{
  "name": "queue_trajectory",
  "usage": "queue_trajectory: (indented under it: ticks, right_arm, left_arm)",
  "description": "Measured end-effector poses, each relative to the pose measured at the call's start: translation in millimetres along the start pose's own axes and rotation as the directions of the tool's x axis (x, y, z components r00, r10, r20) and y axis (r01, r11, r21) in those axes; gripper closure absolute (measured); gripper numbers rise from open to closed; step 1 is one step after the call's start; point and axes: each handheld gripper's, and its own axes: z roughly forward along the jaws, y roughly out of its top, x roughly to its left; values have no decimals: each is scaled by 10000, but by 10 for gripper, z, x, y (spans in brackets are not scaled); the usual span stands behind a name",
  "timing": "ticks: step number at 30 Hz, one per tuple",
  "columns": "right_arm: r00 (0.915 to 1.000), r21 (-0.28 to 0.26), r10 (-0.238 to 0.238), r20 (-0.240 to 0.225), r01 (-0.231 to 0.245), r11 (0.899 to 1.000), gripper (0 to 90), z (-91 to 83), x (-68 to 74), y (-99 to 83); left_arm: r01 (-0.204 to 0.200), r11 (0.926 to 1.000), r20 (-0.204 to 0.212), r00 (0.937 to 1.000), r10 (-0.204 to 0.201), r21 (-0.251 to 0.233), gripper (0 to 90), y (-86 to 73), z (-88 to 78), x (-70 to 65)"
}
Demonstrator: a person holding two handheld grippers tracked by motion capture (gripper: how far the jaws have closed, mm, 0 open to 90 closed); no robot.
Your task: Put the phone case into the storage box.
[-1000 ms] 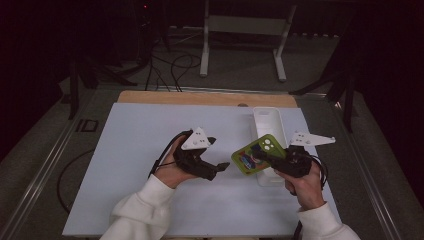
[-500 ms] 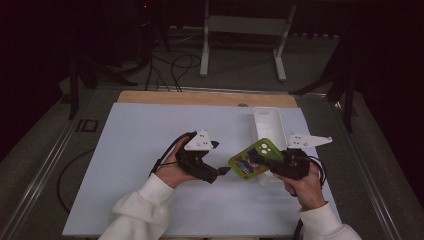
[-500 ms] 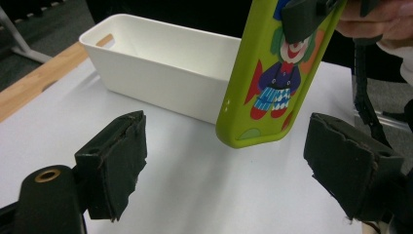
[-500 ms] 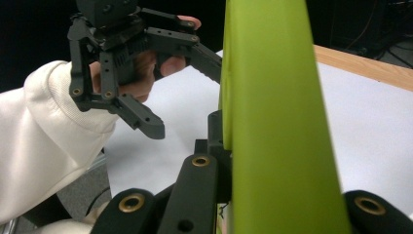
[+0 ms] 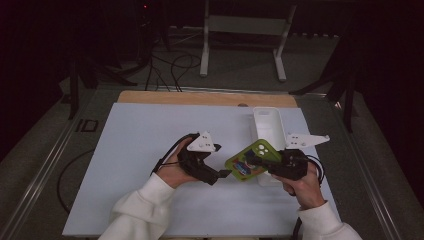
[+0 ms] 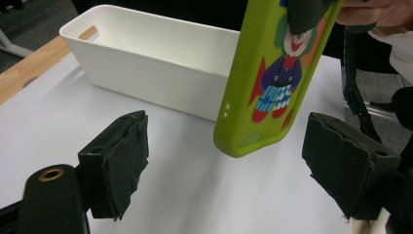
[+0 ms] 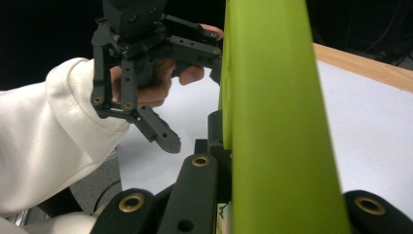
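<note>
Phone case (image 5: 252, 160), green, pinched at camera end by right gripper (image 5: 265, 162) in high view, held off table (image 5: 140, 150), free end angled toward left gripper (image 5: 220, 175); looks like handover setup.

Left gripper view: jaws spread wide, case (image 6: 272, 83) lower end between them but nearer right jaw, no contact yet; printed side faces cam. White bin (image 6: 146, 53) beyond jaws, prob. drop spot.

Right gripper view: jaws clamped on case (image 7: 272, 122) edge-on, so steady for other gripper (image 7: 146, 73) approaching.
</note>
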Motion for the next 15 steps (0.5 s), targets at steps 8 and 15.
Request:
queue_trajectory:
  ticks: [8,15]
  right_arm:
    - [9993,72,-197,-321,199,9998,890,32,24,15]
    - [9978,101,-324,-579,330,9994,890,57,42,15]
  left_arm:
    - [-133,9997,325,9994,127,198,210,-4,46,-16]
    - [-215,9993,613,9979,195,320,255,-11,86,-38]
